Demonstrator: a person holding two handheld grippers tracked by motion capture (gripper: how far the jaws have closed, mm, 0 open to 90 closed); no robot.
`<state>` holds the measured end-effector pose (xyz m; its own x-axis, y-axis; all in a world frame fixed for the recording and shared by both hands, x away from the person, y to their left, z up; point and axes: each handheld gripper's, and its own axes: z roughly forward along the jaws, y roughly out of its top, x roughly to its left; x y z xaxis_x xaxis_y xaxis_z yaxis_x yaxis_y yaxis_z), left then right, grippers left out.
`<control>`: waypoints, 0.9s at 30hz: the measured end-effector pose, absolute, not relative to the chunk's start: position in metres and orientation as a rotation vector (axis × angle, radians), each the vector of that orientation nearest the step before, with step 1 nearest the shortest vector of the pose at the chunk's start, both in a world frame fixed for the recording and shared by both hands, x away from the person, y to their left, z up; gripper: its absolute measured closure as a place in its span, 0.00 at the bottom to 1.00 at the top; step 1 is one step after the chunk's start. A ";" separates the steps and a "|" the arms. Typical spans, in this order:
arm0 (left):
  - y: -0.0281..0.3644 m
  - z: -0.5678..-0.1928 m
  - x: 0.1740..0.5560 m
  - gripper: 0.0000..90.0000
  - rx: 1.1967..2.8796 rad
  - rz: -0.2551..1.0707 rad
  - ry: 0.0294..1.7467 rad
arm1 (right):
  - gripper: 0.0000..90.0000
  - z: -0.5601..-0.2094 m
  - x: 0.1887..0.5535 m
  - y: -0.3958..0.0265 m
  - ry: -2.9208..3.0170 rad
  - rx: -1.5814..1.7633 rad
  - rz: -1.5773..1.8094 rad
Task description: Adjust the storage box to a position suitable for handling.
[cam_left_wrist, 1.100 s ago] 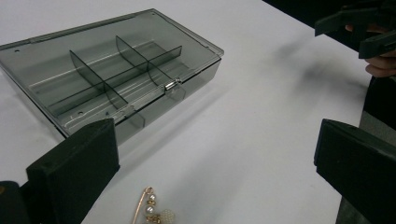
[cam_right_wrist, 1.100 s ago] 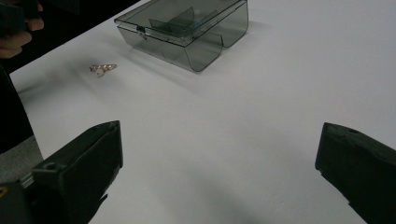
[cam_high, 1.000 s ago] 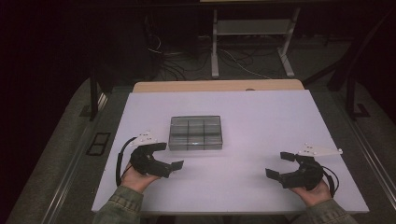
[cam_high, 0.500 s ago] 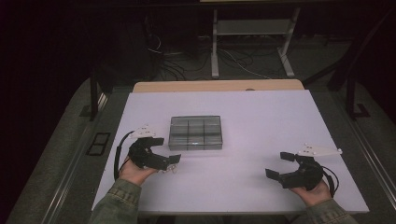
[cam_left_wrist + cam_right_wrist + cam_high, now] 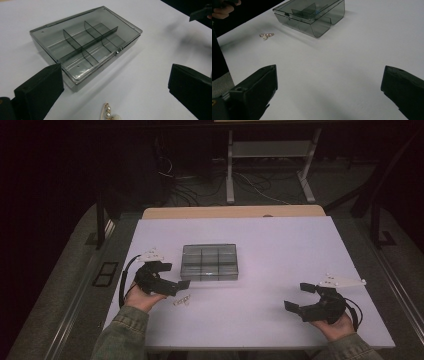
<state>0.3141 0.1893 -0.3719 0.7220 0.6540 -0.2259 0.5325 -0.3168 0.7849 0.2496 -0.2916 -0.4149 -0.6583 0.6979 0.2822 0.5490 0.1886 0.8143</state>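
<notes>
A smoky clear plastic box with several inner compartments lies mid-table, its lid down. In the left gripper view the box is just ahead, its near corner by my left jaw. A small gold pin with pearls rests on the white table near the front left. The pin sits at the bottom edge between my jaws. My left gripper stands open just left of the box, above the pin. My right gripper is open over bare table at the front right, far from the box and the pin.
The white table top has a wooden strip along its far edge. Beyond it stand a metal frame and loose cables on a dark floor. The other hand shows at the top left of the right gripper view.
My left gripper has moved away from the person toward the box's left front corner. The pin now shows on the table beside it. The right gripper has stayed put.
</notes>
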 end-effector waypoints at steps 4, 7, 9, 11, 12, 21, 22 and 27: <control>0.195 -0.371 0.320 0.00 1.995 0.175 0.922 | 0.00 -0.415 0.250 -0.292 2.300 1.219 1.470; 0.197 -0.371 0.322 0.00 1.998 0.175 0.932 | 0.00 -0.415 0.250 -0.292 2.301 1.222 1.468; 0.199 -0.371 0.325 0.00 2.003 0.177 0.937 | 0.00 -0.415 0.249 -0.291 2.302 1.228 1.467; 0.200 -0.370 0.327 0.00 2.009 0.177 0.941 | 0.00 -0.415 0.250 -0.292 2.301 1.223 1.469; 0.200 -0.369 0.329 0.00 2.011 0.177 0.944 | 0.00 -0.415 0.250 -0.292 2.301 1.225 1.469; 0.204 -0.370 0.342 0.00 2.018 0.180 0.975 | 0.00 -0.415 0.249 -0.291 2.303 1.226 1.466; 0.205 -0.370 0.343 0.00 2.024 0.183 0.978 | 0.00 -0.415 0.249 -0.292 2.304 1.224 1.464; 0.207 -0.371 0.352 0.00 2.032 0.196 0.999 | 0.00 -0.415 0.250 -0.292 2.303 1.223 1.469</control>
